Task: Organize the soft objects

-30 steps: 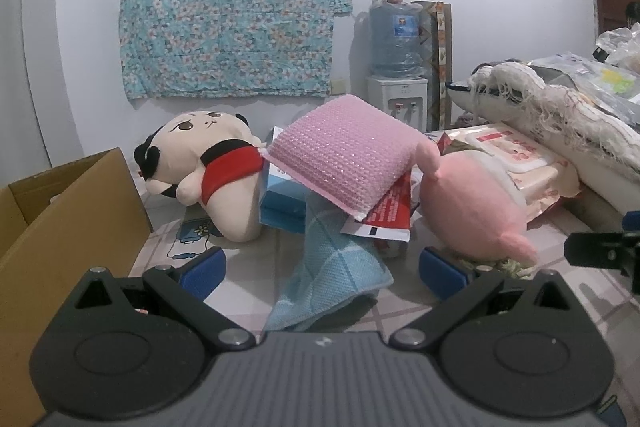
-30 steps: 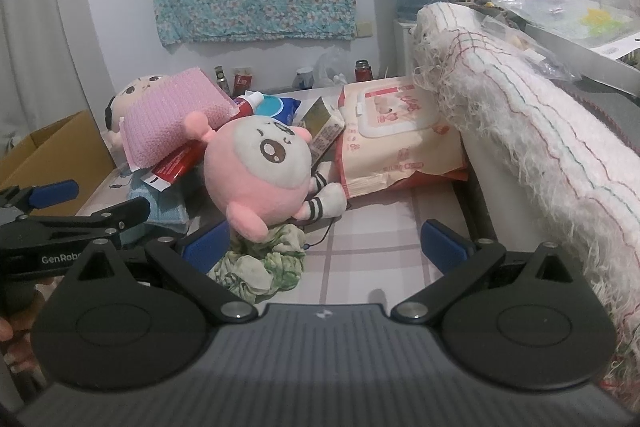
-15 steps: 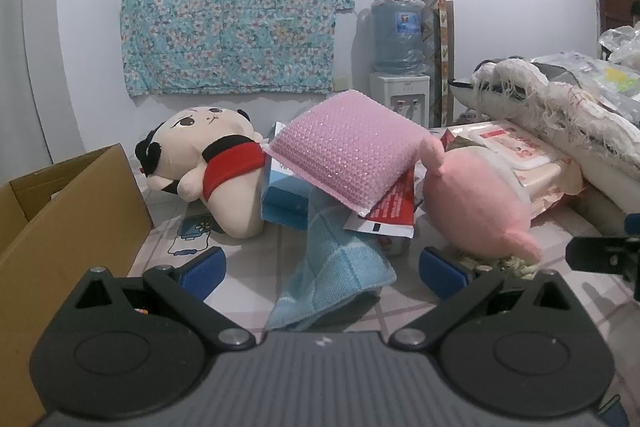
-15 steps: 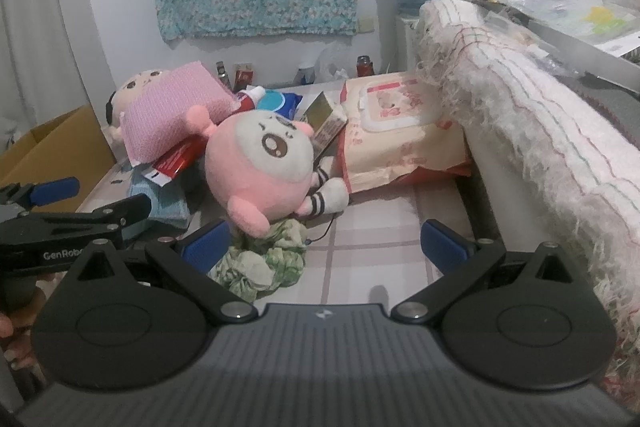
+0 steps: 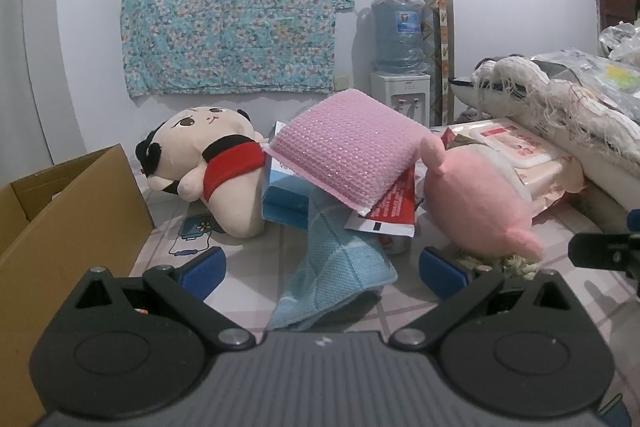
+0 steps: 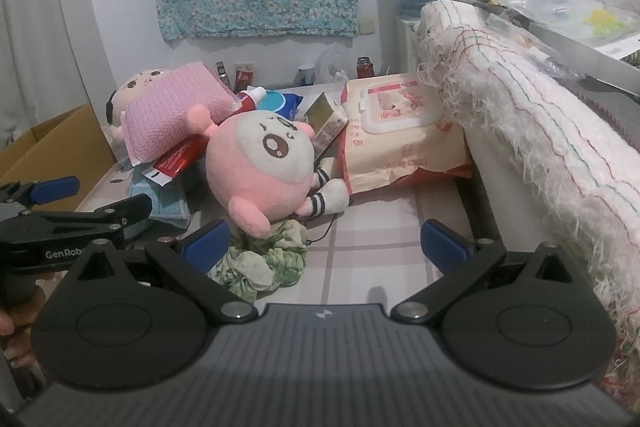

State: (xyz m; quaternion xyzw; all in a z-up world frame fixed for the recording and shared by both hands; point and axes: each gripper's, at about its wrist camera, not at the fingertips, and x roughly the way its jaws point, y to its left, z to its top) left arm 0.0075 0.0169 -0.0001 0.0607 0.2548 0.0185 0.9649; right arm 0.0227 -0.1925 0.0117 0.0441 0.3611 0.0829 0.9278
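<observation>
A pink plush lies mid-desk, its foot touching a crumpled green scrunchie on the near side. To its left a pink sponge pad tops a blue box, with a blue cloth draped down toward the near edge. The left tongs stand wide apart, empty, the cloth between their tips. The right tongs gape too, holding nothing, left tip just beside the scrunchie.

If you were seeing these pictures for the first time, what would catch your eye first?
Probably the round pink plush lying mid-table with its face toward the right wrist camera, a green scrunchie just below it. Then the pink sponge topping the pile beside the cream doll in red, and the cardboard box at left.
</observation>
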